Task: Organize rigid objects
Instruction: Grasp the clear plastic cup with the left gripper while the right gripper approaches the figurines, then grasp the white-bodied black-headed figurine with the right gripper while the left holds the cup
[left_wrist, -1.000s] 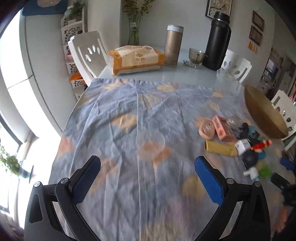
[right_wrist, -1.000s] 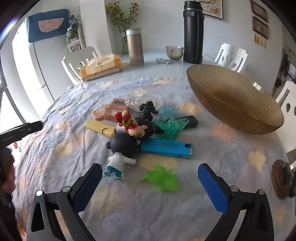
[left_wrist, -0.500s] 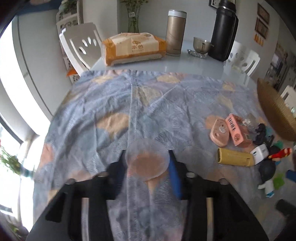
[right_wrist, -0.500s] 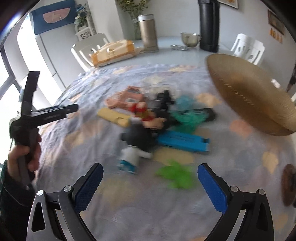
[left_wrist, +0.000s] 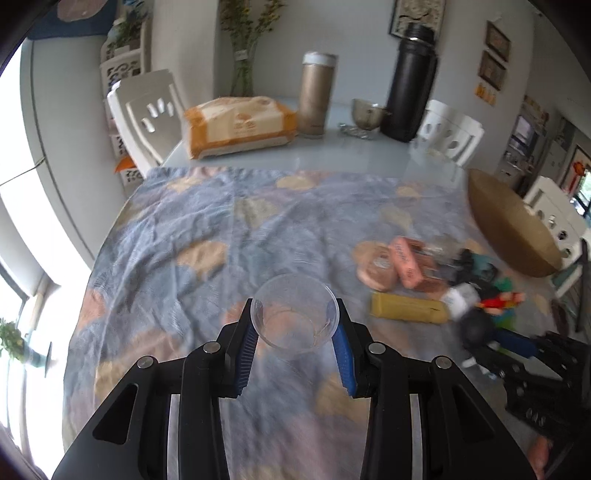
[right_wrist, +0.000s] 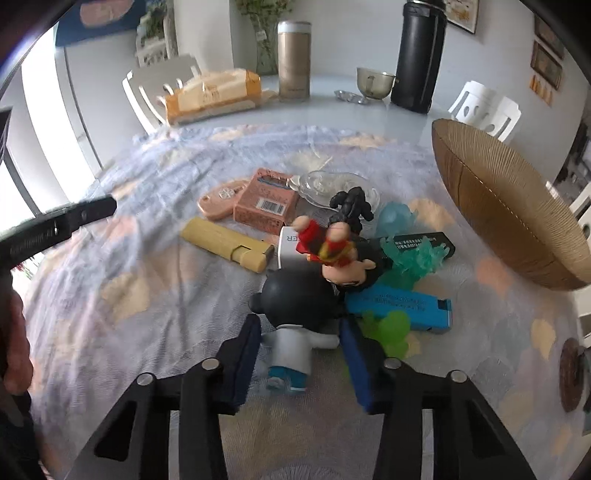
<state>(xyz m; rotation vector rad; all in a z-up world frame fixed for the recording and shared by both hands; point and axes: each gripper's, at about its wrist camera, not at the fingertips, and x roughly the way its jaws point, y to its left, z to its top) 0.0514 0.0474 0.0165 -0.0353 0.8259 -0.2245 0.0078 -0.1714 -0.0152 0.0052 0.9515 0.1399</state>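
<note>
My left gripper (left_wrist: 294, 314) is shut on a clear plastic cup (left_wrist: 295, 332), its blue pads pressing both sides, above the blue patterned cloth (left_wrist: 207, 229). In the right wrist view my right gripper (right_wrist: 300, 325) is closing its jaws on a toy figurine (right_wrist: 295, 295) with a black head and white body; the pads touch its arms. The figurine stands at the near edge of a pile: a yellow case (right_wrist: 225, 243), pink box (right_wrist: 264, 203), red doll (right_wrist: 325, 247), blue box (right_wrist: 402, 304) and green toy (right_wrist: 391, 328).
A wide brown wicker bowl (right_wrist: 509, 206) stands tilted at the right. At the back are a tissue pack (left_wrist: 240, 125), gold flask (left_wrist: 317, 96), black thermos (left_wrist: 413, 81) and metal bowl (left_wrist: 367, 112). White chairs ring the table. A glass dish (right_wrist: 325, 184) lies behind the pile.
The left gripper went from wide open to shut on the clear cup and drew it up. The right gripper moved forward over the figurine and its jaws came in on it.
</note>
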